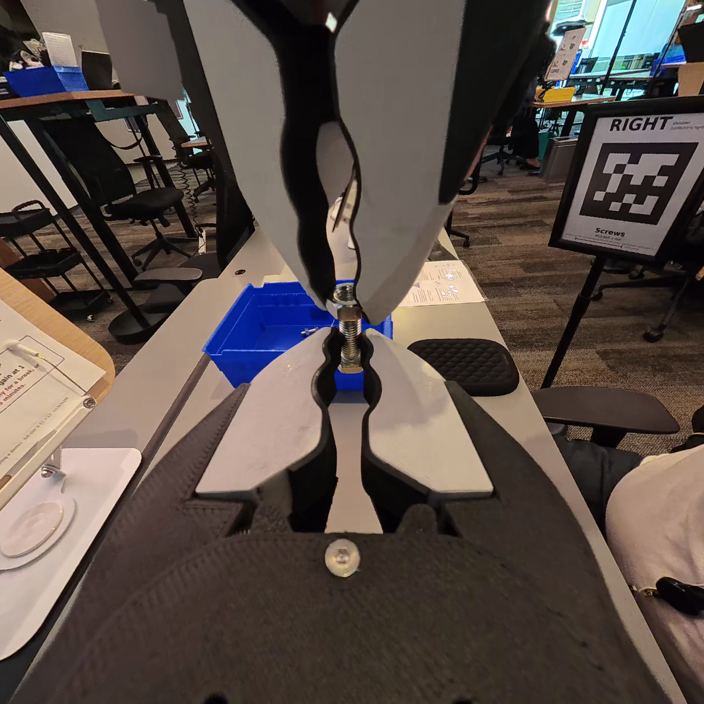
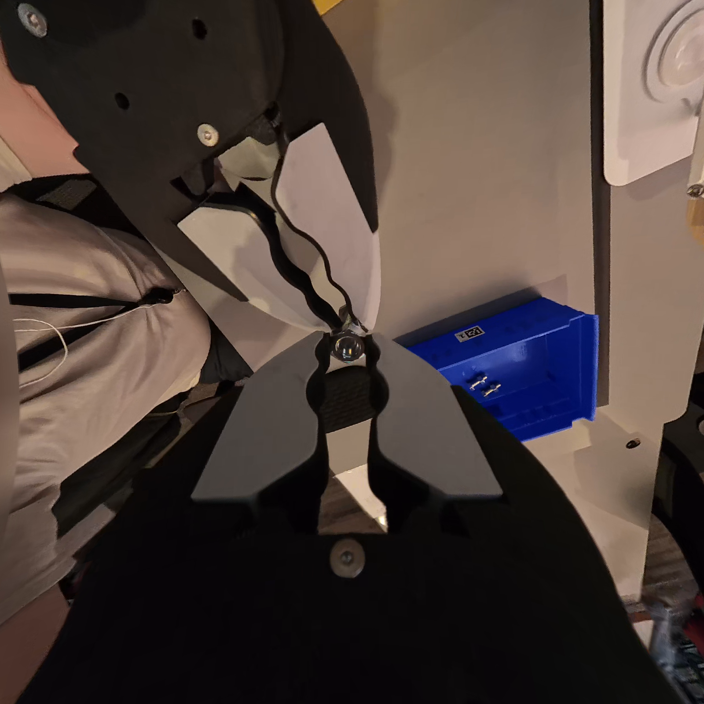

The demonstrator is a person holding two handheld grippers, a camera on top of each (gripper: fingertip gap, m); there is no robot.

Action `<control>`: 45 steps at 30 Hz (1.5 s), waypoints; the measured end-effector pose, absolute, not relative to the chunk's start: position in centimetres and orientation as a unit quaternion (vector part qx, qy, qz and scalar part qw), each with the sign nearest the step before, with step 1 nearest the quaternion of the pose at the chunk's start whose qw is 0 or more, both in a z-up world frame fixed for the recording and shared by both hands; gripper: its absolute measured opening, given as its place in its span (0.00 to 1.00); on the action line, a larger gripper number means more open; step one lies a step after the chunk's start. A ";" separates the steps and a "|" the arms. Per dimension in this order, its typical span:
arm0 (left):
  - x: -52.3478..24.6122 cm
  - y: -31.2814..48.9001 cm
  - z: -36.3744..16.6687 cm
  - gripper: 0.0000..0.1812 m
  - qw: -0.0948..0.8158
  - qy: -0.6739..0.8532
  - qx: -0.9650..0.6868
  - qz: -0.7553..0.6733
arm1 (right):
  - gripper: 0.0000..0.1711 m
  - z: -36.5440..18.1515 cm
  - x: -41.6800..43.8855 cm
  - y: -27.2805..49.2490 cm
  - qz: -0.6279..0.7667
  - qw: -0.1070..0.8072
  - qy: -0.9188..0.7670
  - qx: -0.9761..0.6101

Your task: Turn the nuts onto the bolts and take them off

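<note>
- Office carpet, chairs and desks fill the background of the left wrist view; below me lies a pale grey table [image 1: 167, 384] with an open blue plastic bin [image 1: 266, 335].
- My left gripper [image 1: 347, 344] has its fingers closed to a narrow gap around a threaded silver steel bolt [image 1: 347, 343], gripping the lower shank near the head, bolt pointing away and up.
- Coming from above, the right gripper [image 1: 344, 301] pinches a silver hexagonal steel nut [image 1: 344, 295] at the bolt's far end; a second nut [image 1: 348, 314] sits on the thread just beneath it.
- Right wrist view: I look down on the table, the bin lying beside the grippers, with two small metal parts [image 2: 484, 384] inside.
- Here my right gripper's fingers close snugly on the nut, seen end-on.
- I judge turning is under way. To do it well, I should keep nut and bolt on one axis, hold the bolt steady, and rotate gently to avoid cross-threading.
</note>
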State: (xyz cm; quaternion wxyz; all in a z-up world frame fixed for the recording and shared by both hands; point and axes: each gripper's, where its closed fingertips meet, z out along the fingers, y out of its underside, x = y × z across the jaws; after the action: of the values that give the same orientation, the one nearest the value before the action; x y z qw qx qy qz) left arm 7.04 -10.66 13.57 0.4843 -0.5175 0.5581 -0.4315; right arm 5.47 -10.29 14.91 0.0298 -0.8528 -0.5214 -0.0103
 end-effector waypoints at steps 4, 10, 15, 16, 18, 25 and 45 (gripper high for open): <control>7.1 -11.3 13.5 0.05 0.478 0.572 -0.506 -0.434 | 0.11 14.8 5.6 -11.0 -0.018 0.026 -0.568 -0.822; 7.4 -12.6 13.1 0.05 0.466 0.602 -0.485 -0.430 | 0.11 14.5 6.1 -12.4 -0.040 -0.009 -0.651 -0.758; 7.5 -13.3 12.8 0.05 0.451 0.620 -0.477 -0.430 | 0.11 14.1 6.2 -13.1 -0.046 -0.025 -0.695 -0.717; 7.5 -13.3 12.7 0.05 0.452 0.621 -0.478 -0.427 | 0.11 14.1 6.3 -13.1 -0.050 -0.025 -0.702 -0.710; 7.5 -13.2 12.6 0.05 0.455 0.622 -0.481 -0.419 | 0.11 14.0 6.3 -13.0 -0.055 -0.025 -0.698 -0.714; 7.3 -11.7 12.6 0.05 0.473 0.604 -0.507 -0.394 | 0.11 14.0 5.9 -11.6 -0.017 0.015 -0.582 -0.813; 6.5 -9.3 13.2 0.05 0.499 0.545 -0.552 -0.386 | 0.11 14.9 4.8 -8.9 0.104 0.175 -0.337 -0.919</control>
State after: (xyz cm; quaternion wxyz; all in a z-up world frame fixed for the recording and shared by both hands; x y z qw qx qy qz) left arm 6.48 -9.29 13.24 0.4988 -0.5518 0.5453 -0.3864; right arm 4.85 -8.86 14.89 0.1755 -0.9193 -0.3367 0.1036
